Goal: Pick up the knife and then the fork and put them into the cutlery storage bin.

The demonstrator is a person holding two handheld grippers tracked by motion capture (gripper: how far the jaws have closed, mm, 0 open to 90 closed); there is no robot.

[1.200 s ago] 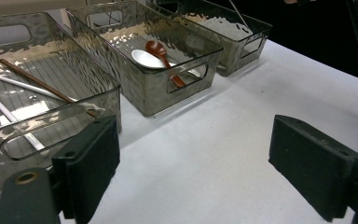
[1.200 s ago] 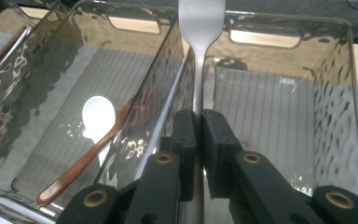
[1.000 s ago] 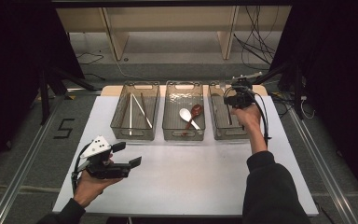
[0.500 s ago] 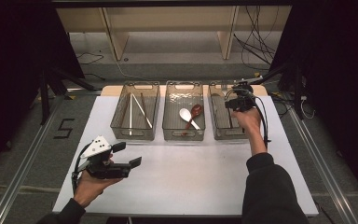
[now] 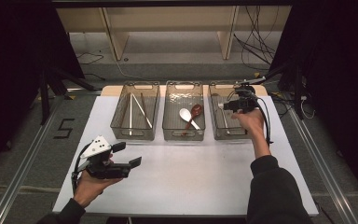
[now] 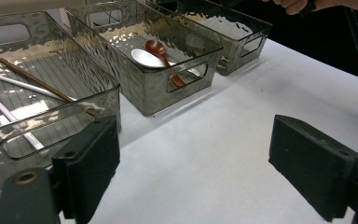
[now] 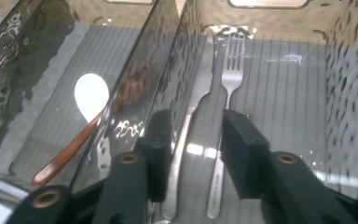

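High view: the right claw (image 5: 221, 106) is held over the right bin (image 5: 213, 122), arm stretched forward; compared with a second ago it has barely shifted. The left claw (image 5: 127, 155) is rested low near the table's (image 5: 191, 177) front, jaws wide apart, nothing between.

Left gripper view: bare table is seen between the spread jaws.

Right gripper view: the jaws have just been opening and now stand apart. A fork (image 7: 226, 109) lies just below them on the bin floor, untouched, so it is judged released and sorted.

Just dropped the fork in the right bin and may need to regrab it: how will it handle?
The fork looks like polished metal, so probably stiff but slippery. It lies flat on the ribbed bin floor, likely hard to get the right gripper under.
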